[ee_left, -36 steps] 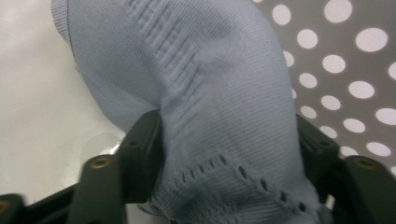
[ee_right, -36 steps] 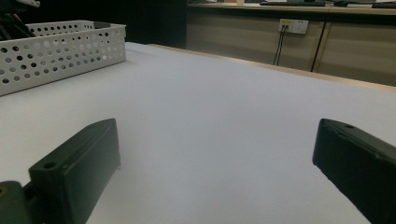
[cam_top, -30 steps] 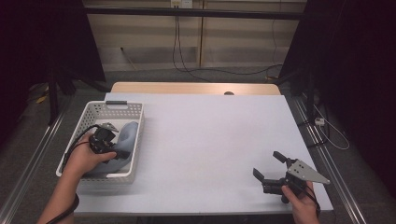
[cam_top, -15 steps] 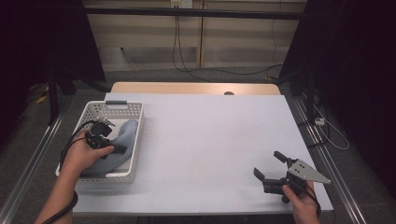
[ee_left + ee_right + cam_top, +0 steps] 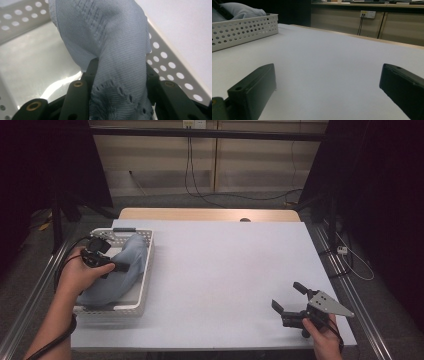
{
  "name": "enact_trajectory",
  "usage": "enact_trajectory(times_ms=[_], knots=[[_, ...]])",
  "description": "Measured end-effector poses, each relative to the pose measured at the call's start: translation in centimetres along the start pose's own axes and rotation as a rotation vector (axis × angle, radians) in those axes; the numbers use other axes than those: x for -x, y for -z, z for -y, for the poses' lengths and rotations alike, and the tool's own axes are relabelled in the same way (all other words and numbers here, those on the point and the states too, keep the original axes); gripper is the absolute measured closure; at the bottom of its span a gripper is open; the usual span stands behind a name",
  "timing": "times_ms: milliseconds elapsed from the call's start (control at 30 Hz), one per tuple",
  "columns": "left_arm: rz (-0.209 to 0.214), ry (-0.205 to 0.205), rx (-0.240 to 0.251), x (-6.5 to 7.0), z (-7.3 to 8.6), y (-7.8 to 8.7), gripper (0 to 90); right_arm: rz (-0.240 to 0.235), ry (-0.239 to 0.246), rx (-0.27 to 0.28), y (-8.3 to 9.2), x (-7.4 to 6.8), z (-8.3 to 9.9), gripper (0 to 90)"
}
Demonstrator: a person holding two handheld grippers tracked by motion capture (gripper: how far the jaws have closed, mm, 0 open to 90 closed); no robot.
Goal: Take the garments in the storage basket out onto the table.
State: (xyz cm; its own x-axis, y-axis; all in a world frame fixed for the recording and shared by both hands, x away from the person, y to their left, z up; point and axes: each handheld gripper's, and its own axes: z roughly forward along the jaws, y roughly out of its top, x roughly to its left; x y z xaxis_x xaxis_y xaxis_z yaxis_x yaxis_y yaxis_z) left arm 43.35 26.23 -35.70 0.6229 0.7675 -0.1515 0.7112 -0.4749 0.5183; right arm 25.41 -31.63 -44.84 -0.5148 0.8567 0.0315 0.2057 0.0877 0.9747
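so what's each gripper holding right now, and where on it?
Left gripper is shut on a bunched fold of the grey-blue cloth over the white basket. Right gripper holds nothing, jaws open.

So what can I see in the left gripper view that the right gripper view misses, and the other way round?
The left gripper view alone gives the close-up: the left hand-held gripper clamped on a fold of the grey-blue knitted cloth, its ribbed weave and small holes plain, and the shiny floor inside the basket.

The right gripper view alone gives the right hand-held gripper with jaws wide apart and nothing between them, a long stretch of bare white table, and a wall socket beyond.

Both show the perforated white basket and the cloth in it.
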Motion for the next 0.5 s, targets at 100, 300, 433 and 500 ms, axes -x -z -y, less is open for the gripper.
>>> enact_trajectory(times_ms=[100, 300, 433, 500], knots=[[-0.003, 0.000, -0.005, 0.1, -0.7, 0.7, 60.5, 0.000, 0.002, -0.001, 0.0, 0.0, 0.0, 0.4], [-0.007, -0.003, -0.017, 0.4, -1.7, 1.7, 61.5, 0.003, -0.001, 0.000, 0.0, 0.0, 0.0, 0.4], [-0.009, -0.008, -0.021, 0.8, -2.7, 2.6, 61.7, 0.002, 0.000, 0.001, 0.0, 0.0, 0.0, 0.4], [-0.006, -0.009, -0.017, 1.0, -3.0, 2.8, 61.7, 0.001, 0.000, 0.001, 0.0, 0.0, 0.0, 0.4]])
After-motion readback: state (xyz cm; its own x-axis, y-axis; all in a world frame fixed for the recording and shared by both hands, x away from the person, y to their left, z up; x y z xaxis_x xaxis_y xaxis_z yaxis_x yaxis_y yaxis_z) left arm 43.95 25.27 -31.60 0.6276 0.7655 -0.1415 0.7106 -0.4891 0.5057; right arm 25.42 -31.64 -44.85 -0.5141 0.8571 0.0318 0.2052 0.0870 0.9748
